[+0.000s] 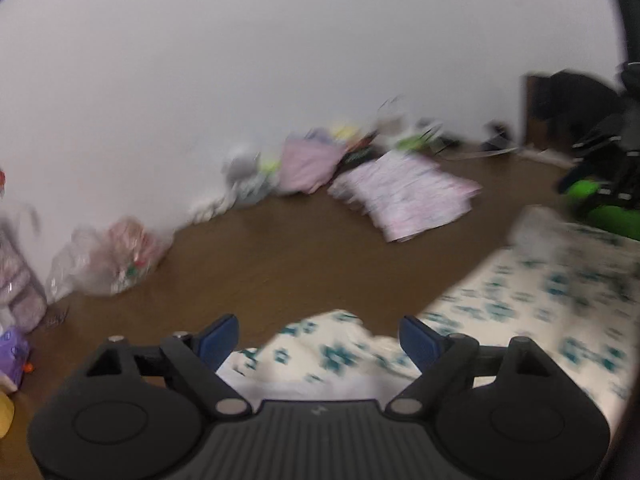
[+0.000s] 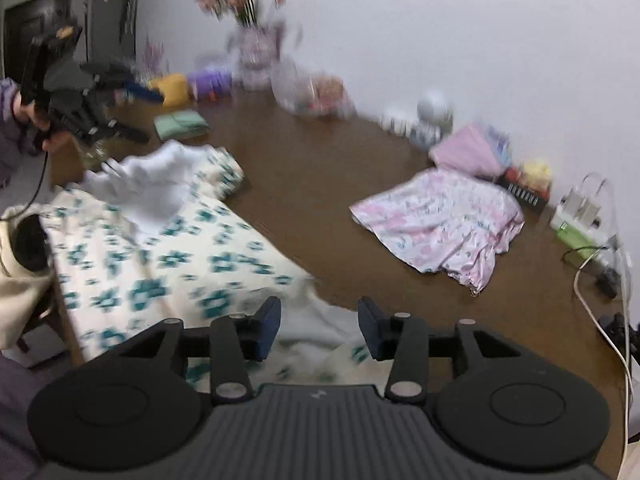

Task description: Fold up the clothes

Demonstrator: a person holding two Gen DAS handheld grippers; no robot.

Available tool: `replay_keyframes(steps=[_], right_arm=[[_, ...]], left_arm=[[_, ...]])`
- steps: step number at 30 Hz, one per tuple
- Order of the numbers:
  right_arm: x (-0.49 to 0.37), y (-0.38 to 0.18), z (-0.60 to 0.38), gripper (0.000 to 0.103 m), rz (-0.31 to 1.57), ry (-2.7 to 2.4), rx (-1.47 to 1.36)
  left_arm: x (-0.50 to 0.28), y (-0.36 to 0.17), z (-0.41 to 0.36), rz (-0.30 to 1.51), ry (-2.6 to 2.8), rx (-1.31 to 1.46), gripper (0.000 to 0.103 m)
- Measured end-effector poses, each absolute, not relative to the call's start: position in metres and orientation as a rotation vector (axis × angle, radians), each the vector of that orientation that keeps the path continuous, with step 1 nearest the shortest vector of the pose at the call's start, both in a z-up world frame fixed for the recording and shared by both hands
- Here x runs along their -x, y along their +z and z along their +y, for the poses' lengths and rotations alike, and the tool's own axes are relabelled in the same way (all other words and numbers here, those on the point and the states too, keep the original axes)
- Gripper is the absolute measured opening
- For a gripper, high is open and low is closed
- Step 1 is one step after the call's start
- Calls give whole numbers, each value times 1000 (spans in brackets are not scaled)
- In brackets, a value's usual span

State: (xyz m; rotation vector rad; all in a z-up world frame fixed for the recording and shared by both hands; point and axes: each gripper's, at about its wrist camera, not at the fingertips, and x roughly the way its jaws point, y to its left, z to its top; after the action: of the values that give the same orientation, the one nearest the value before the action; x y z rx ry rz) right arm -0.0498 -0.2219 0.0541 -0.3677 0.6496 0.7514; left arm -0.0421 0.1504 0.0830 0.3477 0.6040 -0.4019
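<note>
- Teal-flowered garment (image 2: 168, 256) lies spread on the brown table (image 2: 320, 184), directly beneath and ahead of both grippers; one corner sits below the left gripper (image 1: 319, 338), whose jaws are spread wide and empty.
- Right gripper (image 2: 319, 328) is part open, nothing between its pads; cloth lies under it, apparently let go.
- Risk: the rumpled white lining ahead-left of the right gripper may keep the fold from lying flat.
- Risk: frames are blurred, so a re-grasp could miss the hem.
- Farther ahead-right, the pink floral garment (image 2: 440, 220) could get dragged if cloth is swept outward.
</note>
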Motion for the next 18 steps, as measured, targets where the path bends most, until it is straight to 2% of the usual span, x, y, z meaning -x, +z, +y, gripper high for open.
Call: replay_keyframes(steps=[5,8,10,11,12,13,15,16,17,18], right_arm=[[-10,38,-202,44,821,802,357],[-21,24,-192,44,871,821,377],[-27,12,-184,44,898,822,388],[-30,6,-182,44,913,826,388],[-34,0,-179,44,927,829,386],[-35,-3,-178,43,923,832,382],[-37,-7,-175,33,912,837,372],[-36,-6,-174,8,908,832,372],[-35,-4,-174,2,904,826,372],[-35,-3,-173,1,900,820,372]], left_arm=[[-39,56,143,789,-337,-258,84],[-57,38,142,849,-341,-226,75],[-55,32,139,859,-365,-262,61],[-55,29,138,875,-363,-271,33],[-56,27,138,892,-361,-279,16],[-54,26,138,899,-357,-286,15],[-48,30,138,881,-343,-294,12],[-44,33,138,870,-333,-294,11],[-40,37,139,854,-319,-288,9],[-35,42,140,838,-303,-278,9]])
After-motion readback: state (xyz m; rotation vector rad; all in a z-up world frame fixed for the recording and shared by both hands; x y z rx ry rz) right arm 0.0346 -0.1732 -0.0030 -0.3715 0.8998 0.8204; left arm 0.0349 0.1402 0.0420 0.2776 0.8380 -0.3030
